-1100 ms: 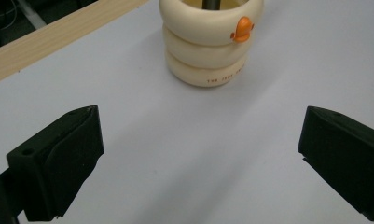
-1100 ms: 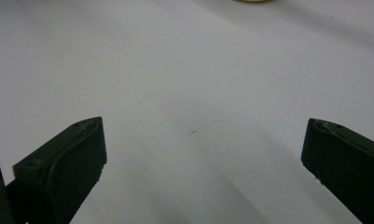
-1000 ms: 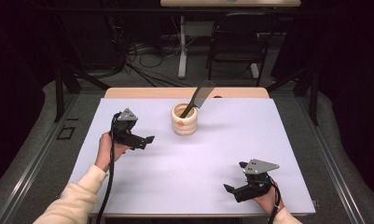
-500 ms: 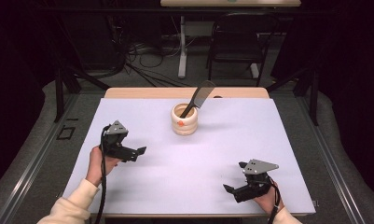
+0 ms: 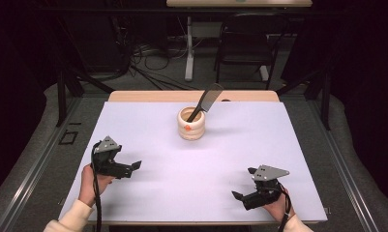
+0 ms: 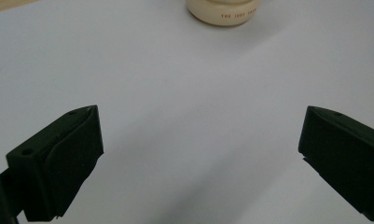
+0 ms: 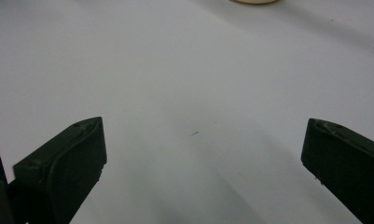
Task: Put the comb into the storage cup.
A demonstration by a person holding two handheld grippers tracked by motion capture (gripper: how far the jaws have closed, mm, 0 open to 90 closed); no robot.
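- the left gripper [image 5: 131, 166] sits low over the near-left part of the white table [image 5: 230, 159], held in the person's left hand [image 5: 91, 181], with a cream sleeve [image 5: 68, 220] at the bottom edge of the high view.
- its jaws stand wide apart; in the left gripper view [image 6: 198, 154] there is just bare white surface between them, and they hold nothing.
- the right gripper [image 5: 242, 193] lies near the front-right corner of the table, gripped by the right hand [image 5: 277, 205], its grey plate on top.
- its jaws are also spread wide and empty; the right gripper view [image 7: 203, 158] shows plain table between the two black tips.
- the cup [image 5: 192, 123], a cream ribbed one with a small orange mark on its side, stands upright toward the back middle of the table, well apart from both grippers.
- a dark comb [image 5: 205, 102] leans in the cup, handle end down inside it, toothed end up and tilted to the right.
- in the left gripper view the bottom of the cup [image 6: 223, 11] shows at the top edge, straight ahead and slightly right of centre, with small red lettering on it.
- in the right gripper view a sliver of the cup's base [image 7: 253, 1] shows at the very top edge.
- a black cable [image 5: 97, 208] trails from the left gripper down past the forearm.
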